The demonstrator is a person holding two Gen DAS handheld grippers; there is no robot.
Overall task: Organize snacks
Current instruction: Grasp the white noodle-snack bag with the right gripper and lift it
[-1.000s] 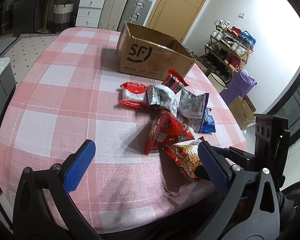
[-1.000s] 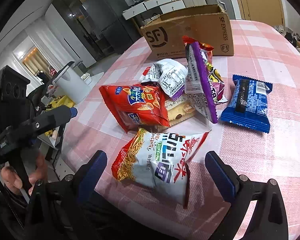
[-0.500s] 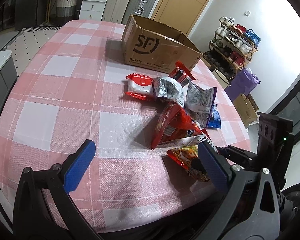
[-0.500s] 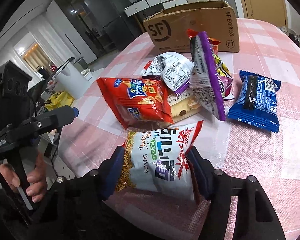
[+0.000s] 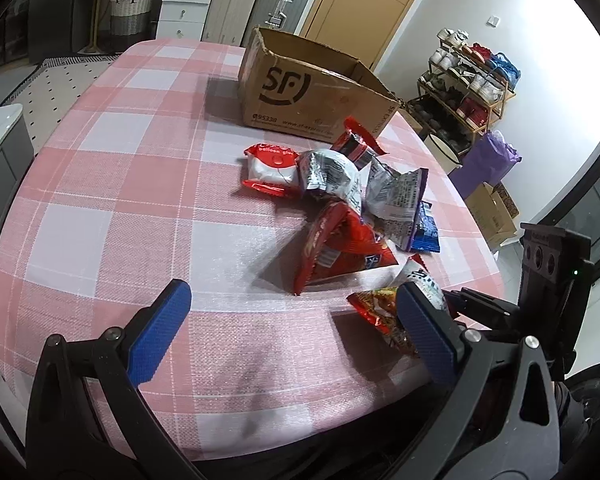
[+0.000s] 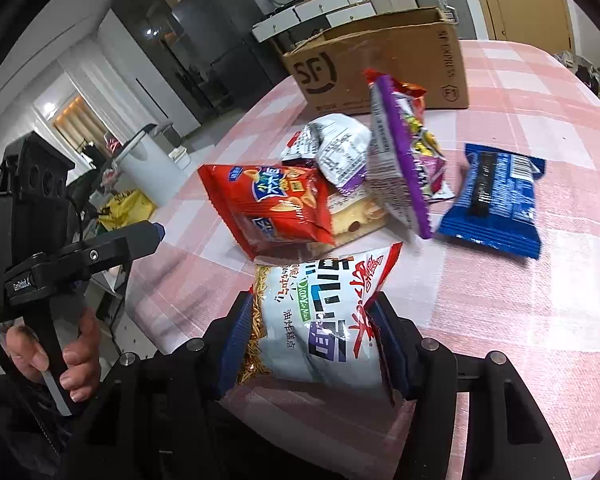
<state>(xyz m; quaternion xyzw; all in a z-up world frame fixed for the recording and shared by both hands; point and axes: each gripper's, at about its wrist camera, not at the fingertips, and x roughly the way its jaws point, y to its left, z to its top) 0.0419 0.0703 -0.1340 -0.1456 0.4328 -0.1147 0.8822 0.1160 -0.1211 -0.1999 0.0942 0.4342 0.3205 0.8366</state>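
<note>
The right hand-held gripper [image 6: 314, 344] is closing on the white noodle-snack packet [image 6: 320, 320], its blue pads pressed against the packet's two sides at the near edge of the tabletop [image 6: 520, 300]. Just beyond it lies a red cracker bag [image 6: 268, 204] resting on a yellowish packet [image 6: 356, 216], with a silver packet [image 6: 332, 148] and a purple-edged bag [image 6: 400, 160] behind, and a blue packet [image 6: 496, 196] off toward the right edge. A cardboard box [image 6: 388, 64] stands open at the far edge. The left hand-held gripper [image 5: 296, 332] hangs over the near edge with its jaws spread wide and nothing between them, gripped by the person's hand [image 6: 56, 360].
</note>
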